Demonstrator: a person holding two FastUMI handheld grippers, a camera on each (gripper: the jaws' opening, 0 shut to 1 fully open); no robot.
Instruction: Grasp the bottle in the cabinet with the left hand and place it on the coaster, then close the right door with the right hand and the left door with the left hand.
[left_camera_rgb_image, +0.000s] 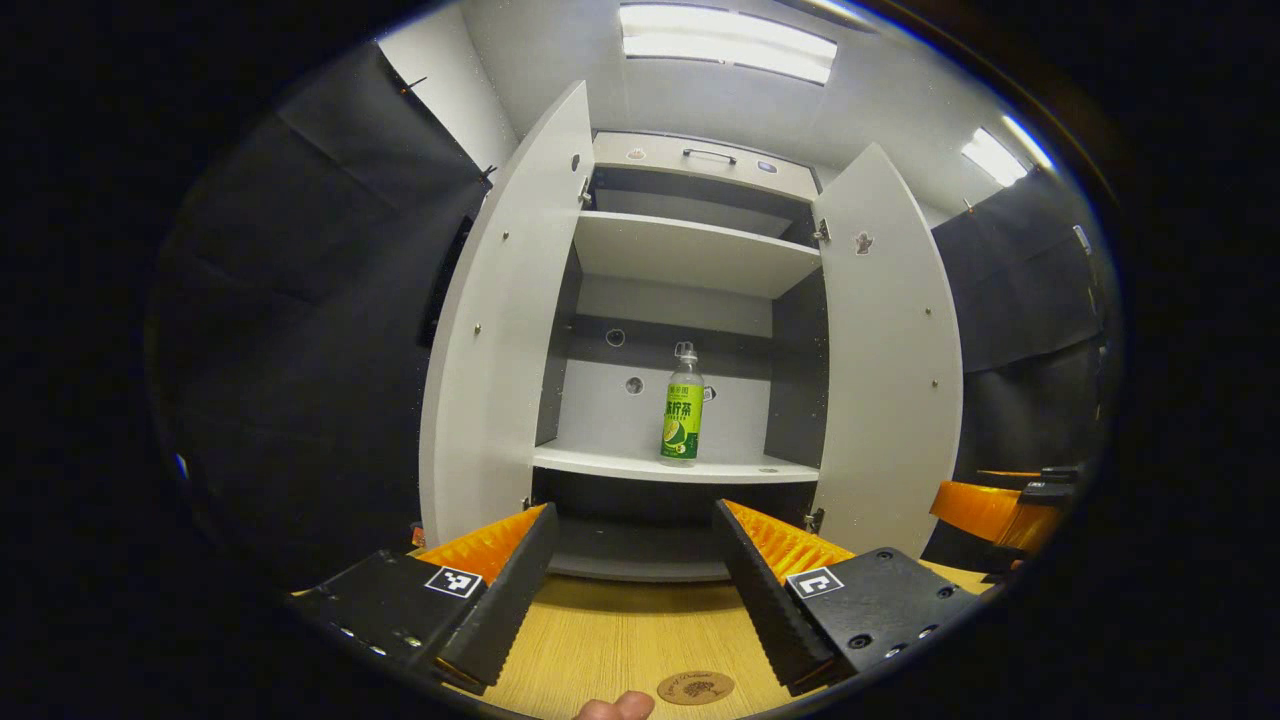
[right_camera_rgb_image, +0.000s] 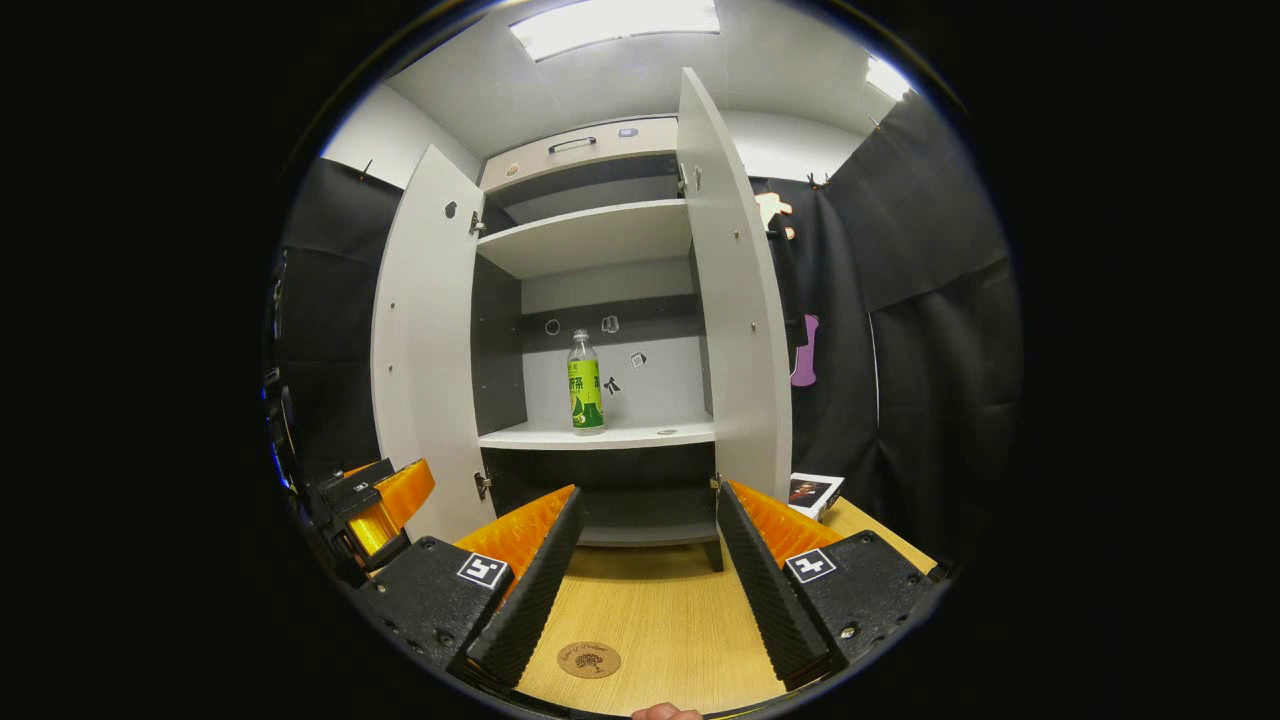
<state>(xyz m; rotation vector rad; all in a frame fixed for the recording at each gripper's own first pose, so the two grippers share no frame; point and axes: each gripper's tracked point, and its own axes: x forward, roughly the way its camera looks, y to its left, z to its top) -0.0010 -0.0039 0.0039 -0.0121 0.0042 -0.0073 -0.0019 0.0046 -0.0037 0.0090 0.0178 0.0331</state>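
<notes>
Left gripper view: left gripper (left_camera_rgb_image: 635, 560) spread wide, empty, above the light wooden bench (left_camera_rgb_image: 620, 640). Clear green-labelled bottle (left_camera_rgb_image: 682, 405) upright on the grey cabinet's (left_camera_rgb_image: 690, 255) lower shelf, doors open. Round brown coaster (left_camera_rgb_image: 695, 687) on the bench. Right gripper (right_camera_rgb_image: 645, 545) likewise wide, empty.

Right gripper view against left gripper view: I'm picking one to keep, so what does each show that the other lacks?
Right gripper view alone: a small box on the table's far right edge, beside the right door. Left gripper view alone: a fingertip at the bottom edge. Shared: the open cabinet, the bottle upright on its shelf, the coaster, both grippers open.
</notes>
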